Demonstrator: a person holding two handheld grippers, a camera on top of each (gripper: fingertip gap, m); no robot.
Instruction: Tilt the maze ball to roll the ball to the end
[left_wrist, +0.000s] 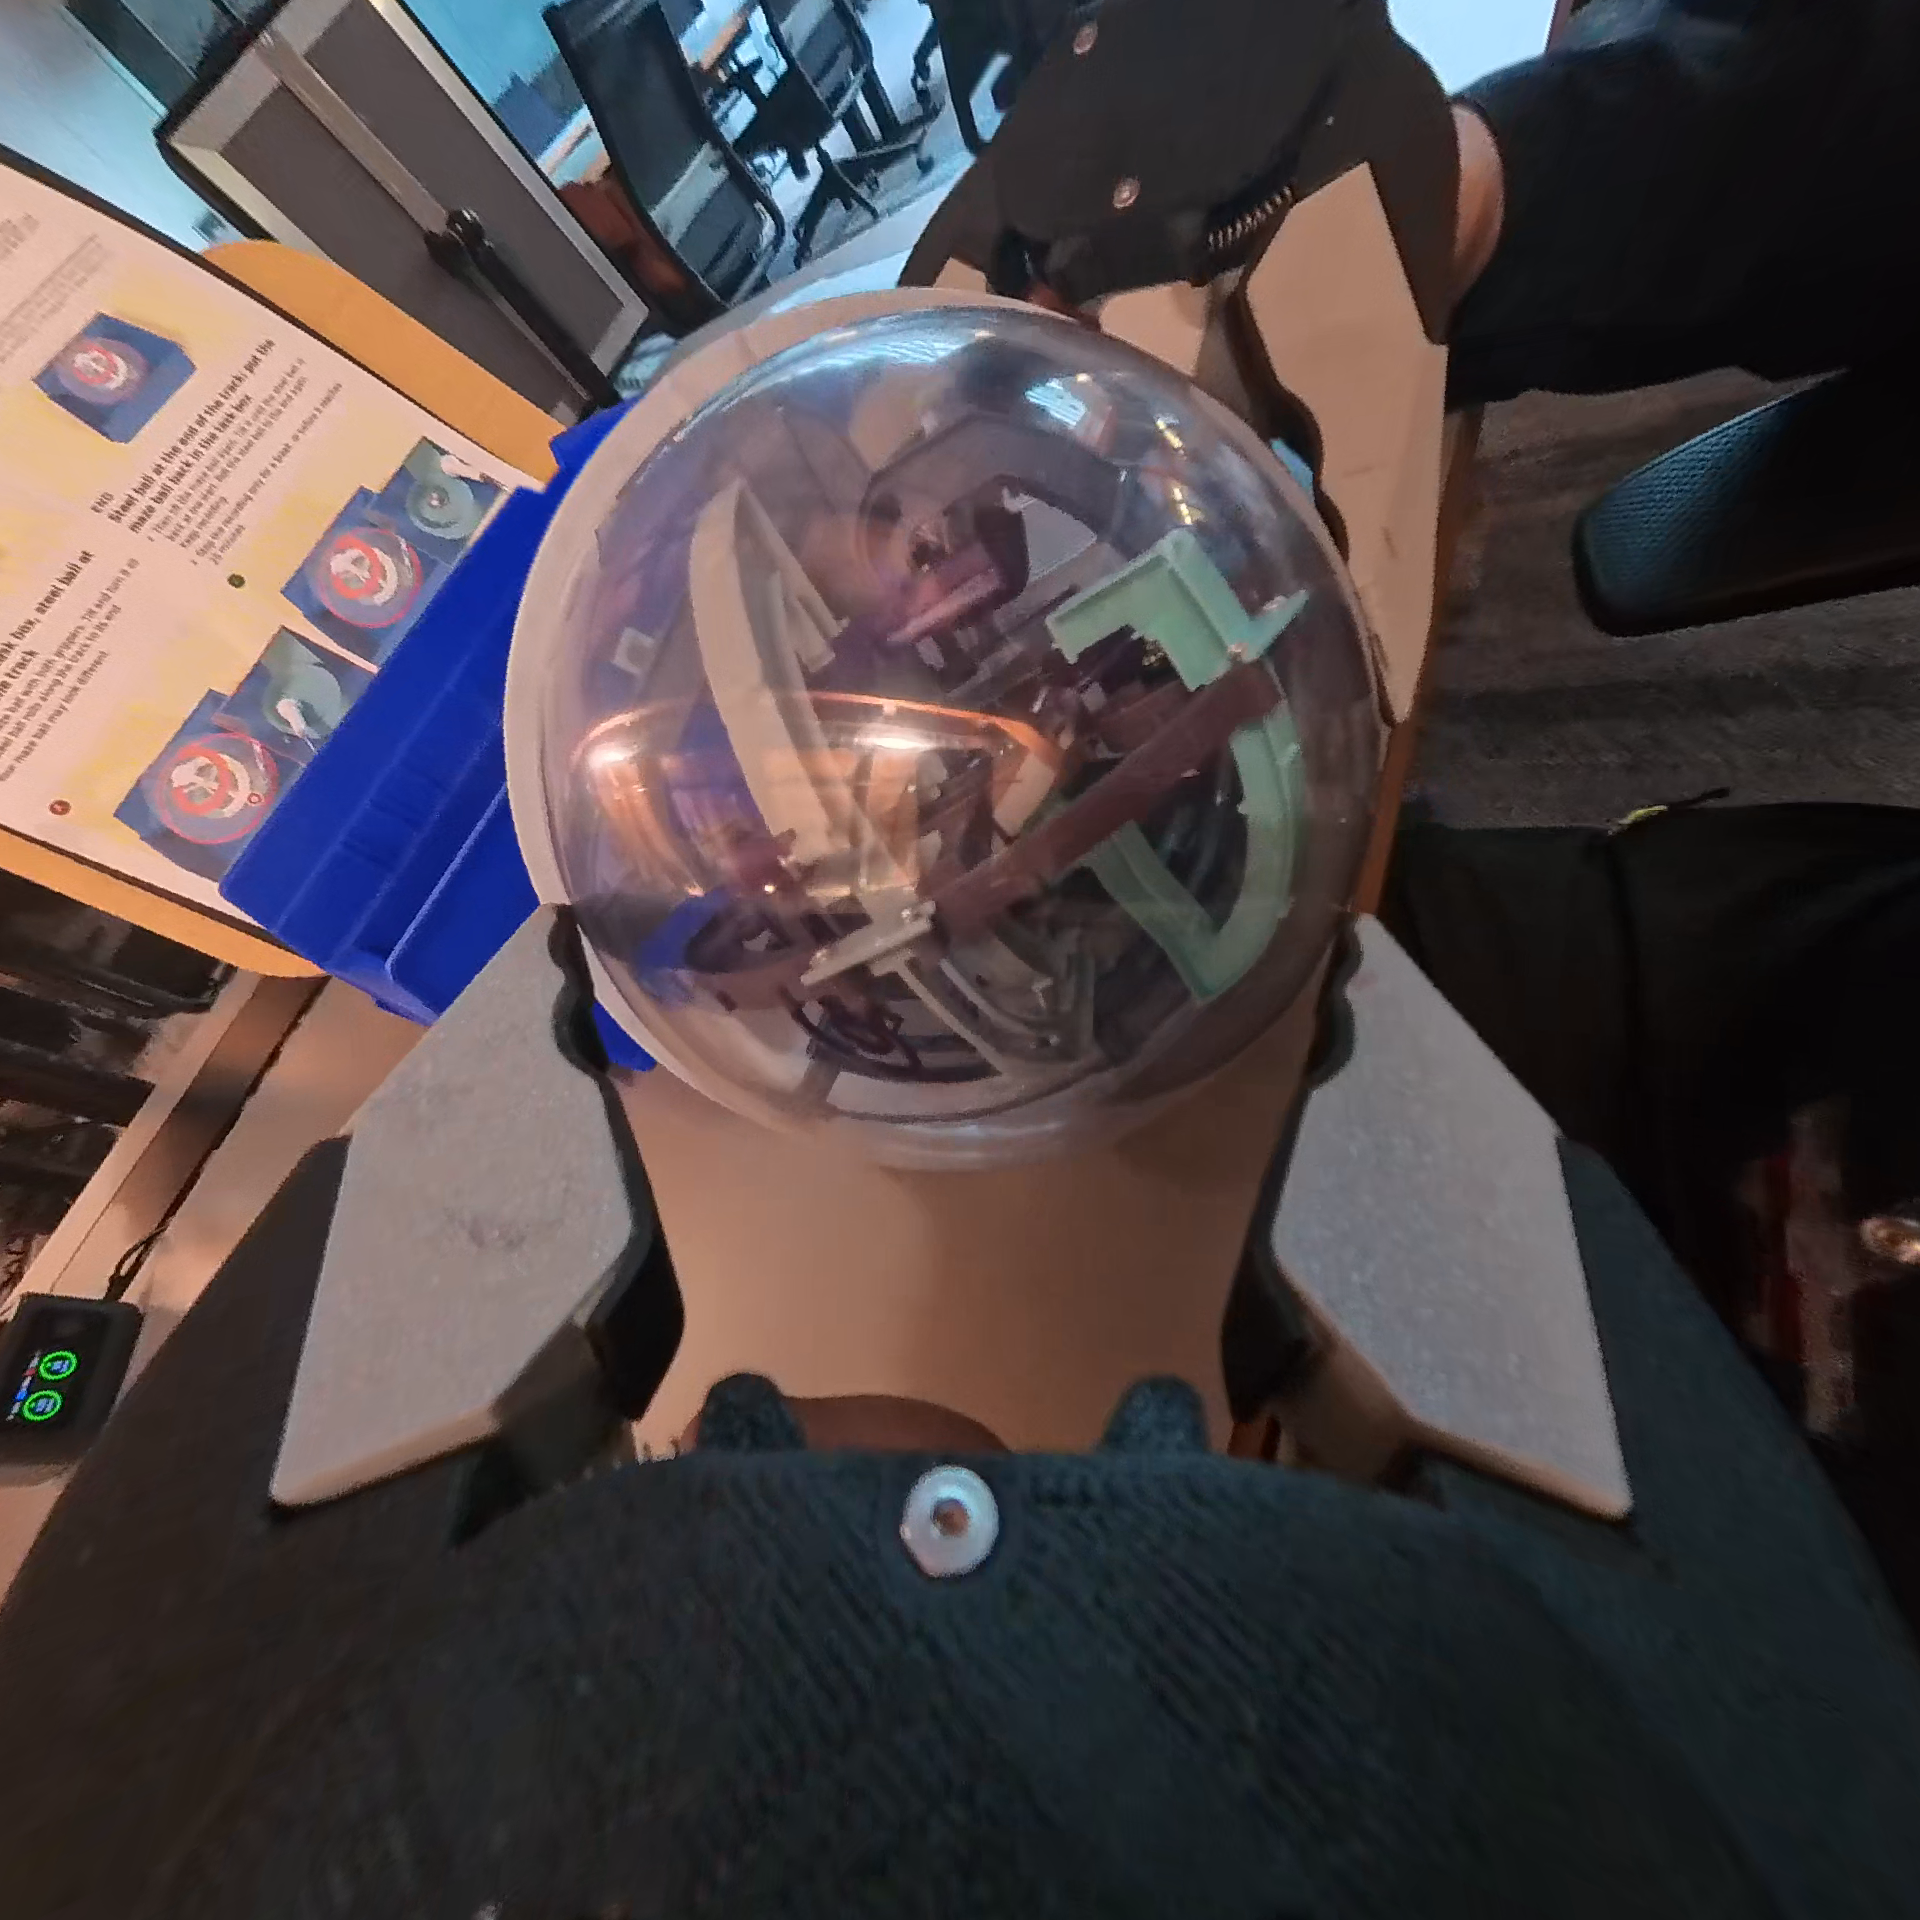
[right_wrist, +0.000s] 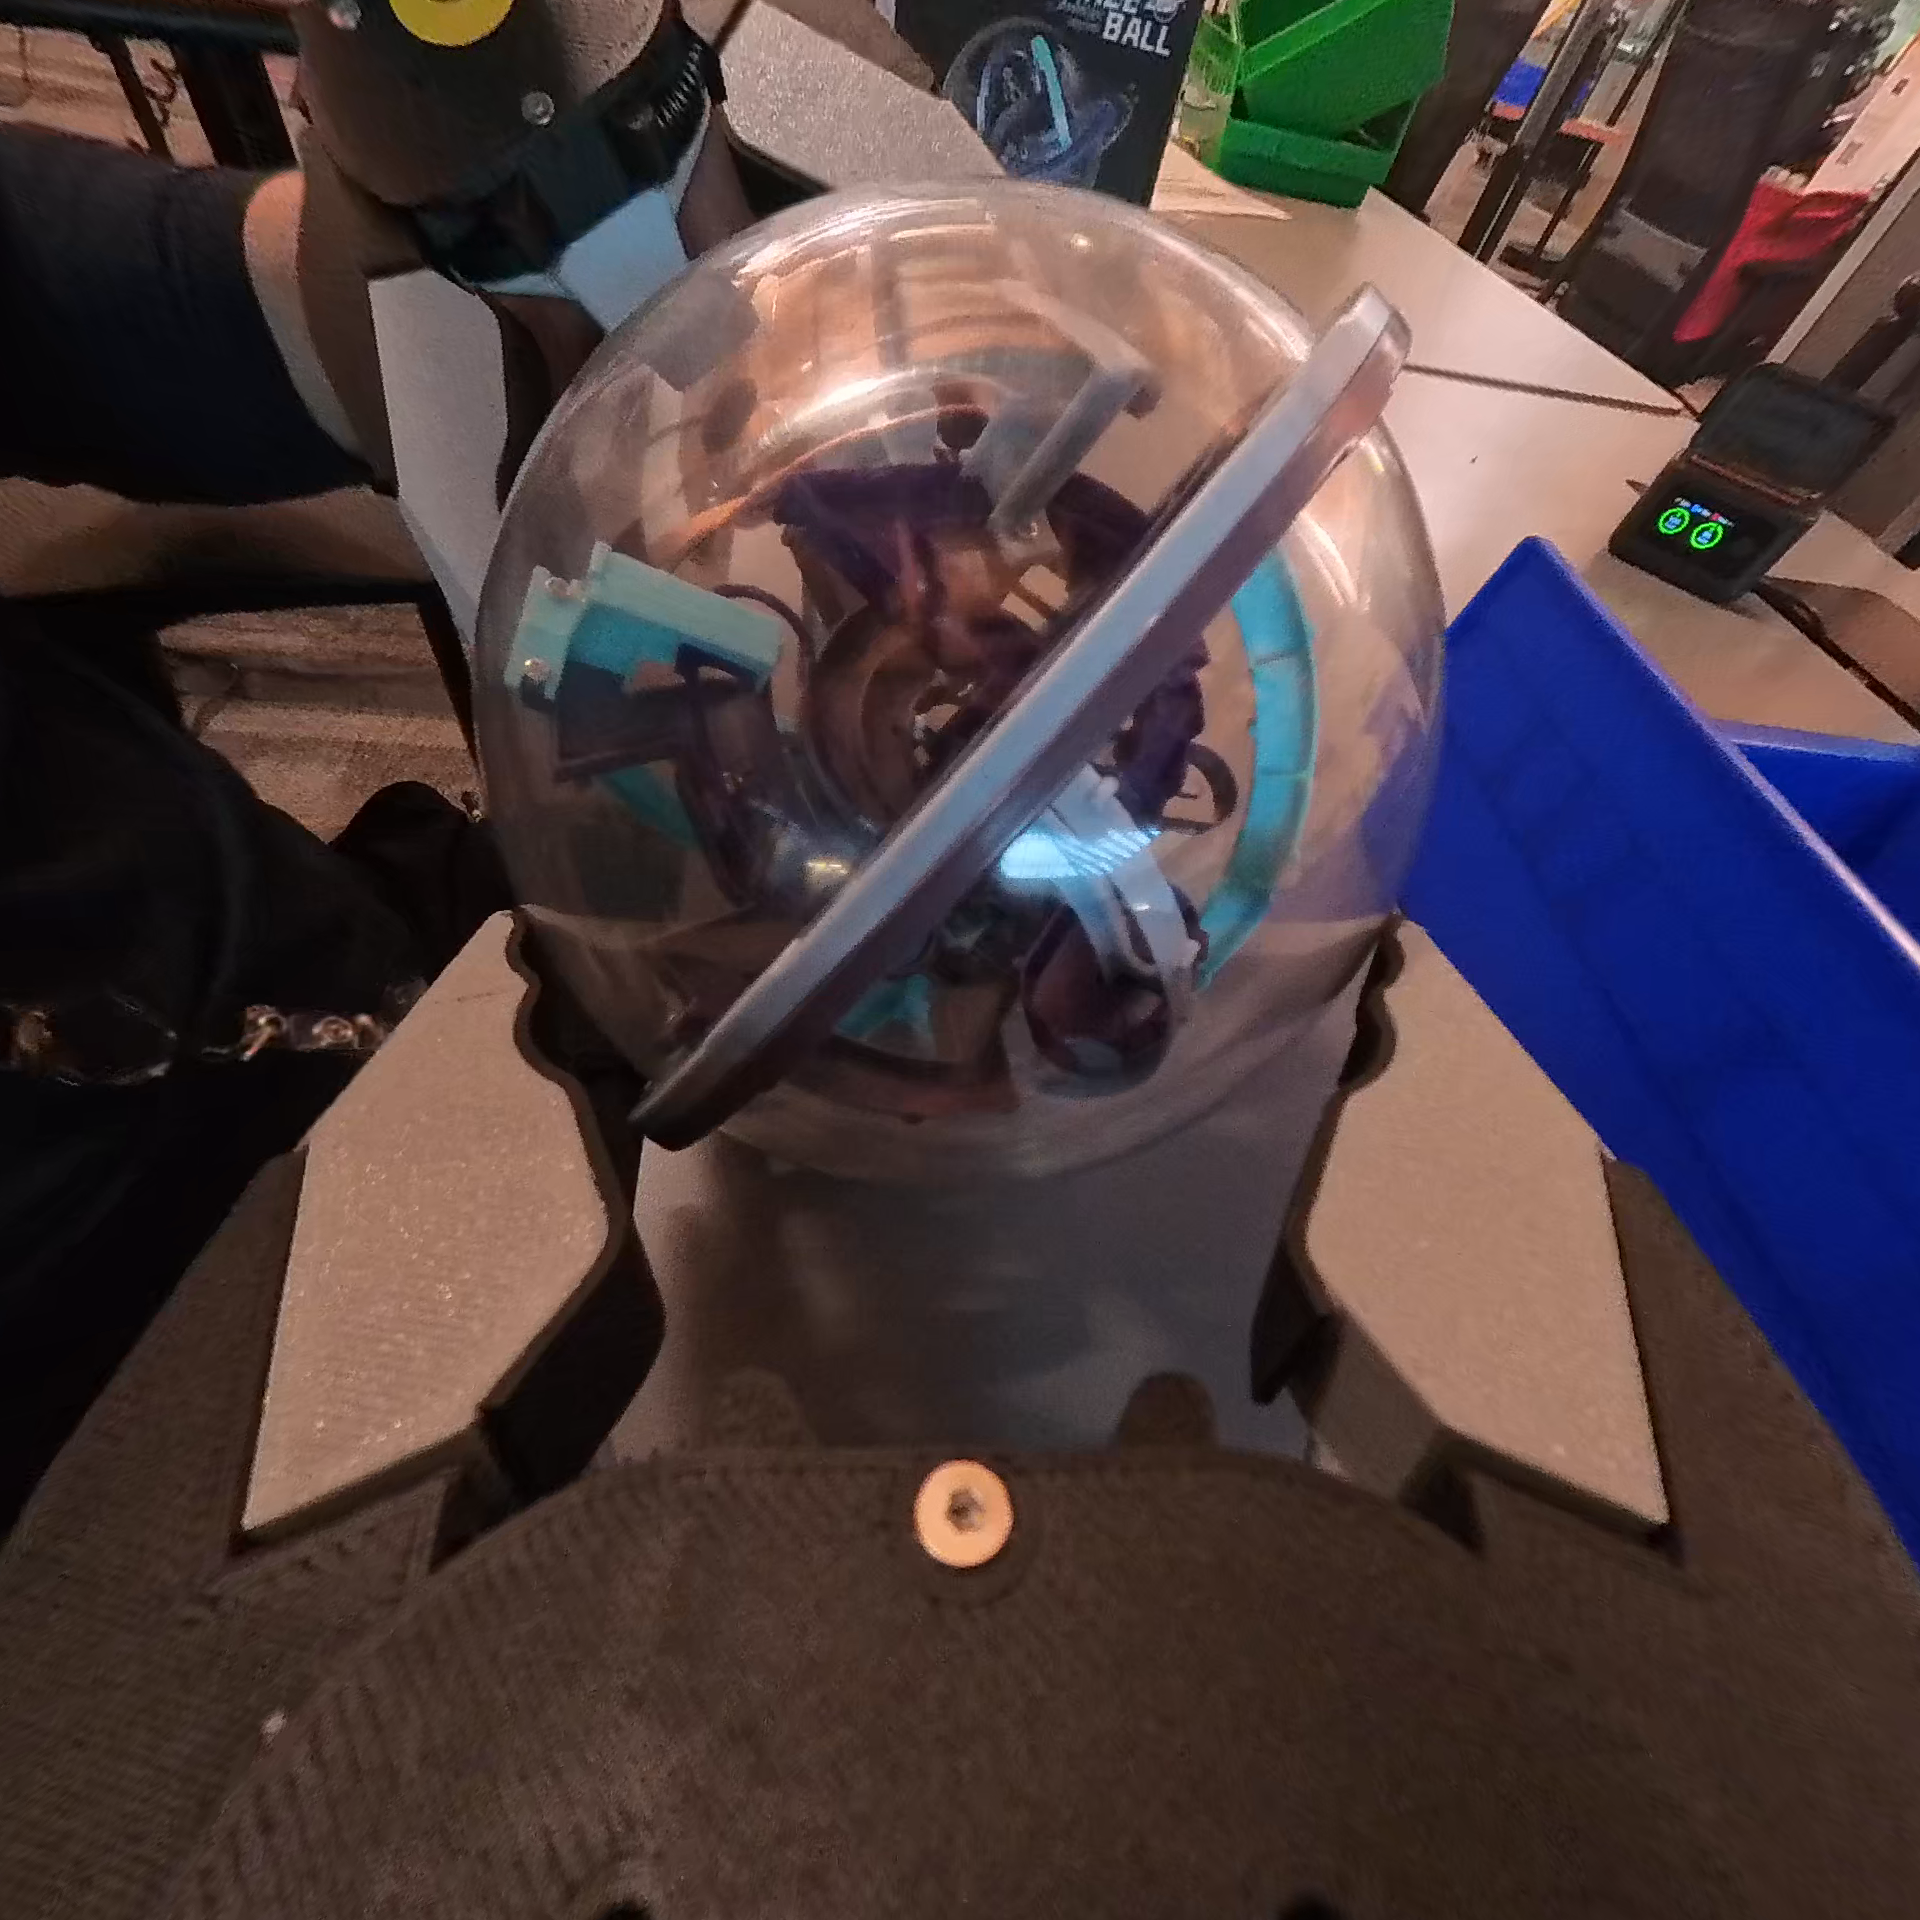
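Maze ball (left_wrist: 951, 727): clear sphere, coloured tracks inside, grey seam band tilted diagonally, held aloft between both tools; left gripper (left_wrist: 956, 966) and right gripper (right_wrist: 951, 977), jaws spread wide, pads pressed on its sides; blue bin (right_wrist: 1683, 831) beside; table (right_wrist: 1507, 343) beyond

The maze ball (left_wrist: 951, 727) sits between the left claw (left_wrist: 956, 997) and the right claw (right_wrist: 951, 997), which face each other. A bin (right_wrist: 1683, 883) lies right of the right claw. Behind it, on the worktop (right_wrist: 1507, 343), sits a small device (right_wrist: 1725, 499), maybe a charger.
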